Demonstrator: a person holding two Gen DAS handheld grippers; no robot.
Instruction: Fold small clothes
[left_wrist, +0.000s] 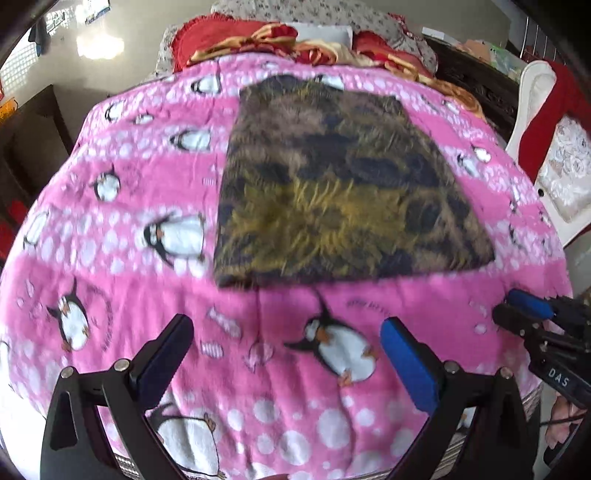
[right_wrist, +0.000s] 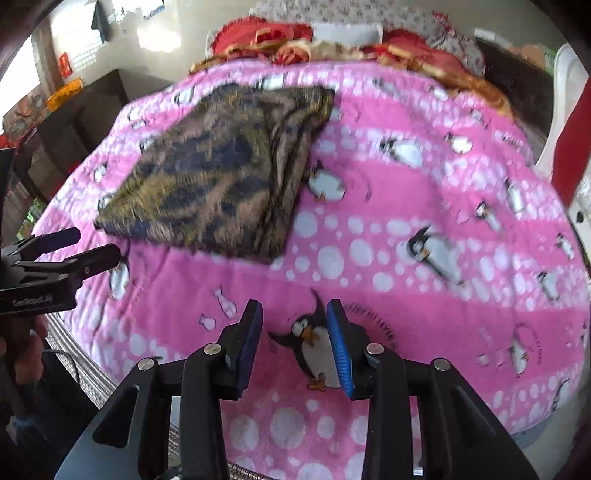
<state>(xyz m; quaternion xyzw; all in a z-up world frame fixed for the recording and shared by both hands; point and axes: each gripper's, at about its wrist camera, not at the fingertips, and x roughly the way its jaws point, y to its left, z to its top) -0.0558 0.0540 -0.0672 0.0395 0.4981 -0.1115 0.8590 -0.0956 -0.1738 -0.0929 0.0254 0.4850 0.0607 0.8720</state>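
Left wrist view: a folded brown, black and mustard patterned garment (left_wrist: 343, 184) is seen lying flat on a pink fleece blanket printed with penguins and white dots (left_wrist: 110, 221), set toward the far half of the bed. The left gripper (left_wrist: 288, 354) is held above the near part of the blanket, short of the garment's near edge; its jaws are spread wide, with nothing between them but a printed penguin on the fabric below. One finger pad (left_wrist: 410, 365) is seen as blue foam. The right gripper (left_wrist: 517, 310) enters at the right edge, apart from the garment's near right corner.

Right wrist view: the same garment (right_wrist: 221, 173) is seen at upper left, its stacked folded edges visible along the right side. The right gripper (right_wrist: 295, 347) is held over the blanket (right_wrist: 406, 184), well short of the garment; its jaws are parted by a moderate gap and nothing is held. The left gripper (right_wrist: 92, 243) is seen at the left edge, tips near the garment's near left corner; contact cannot be determined. Motion blur is noted in both views. Red and floral bedding (right_wrist: 295, 40) is piled at the far end.
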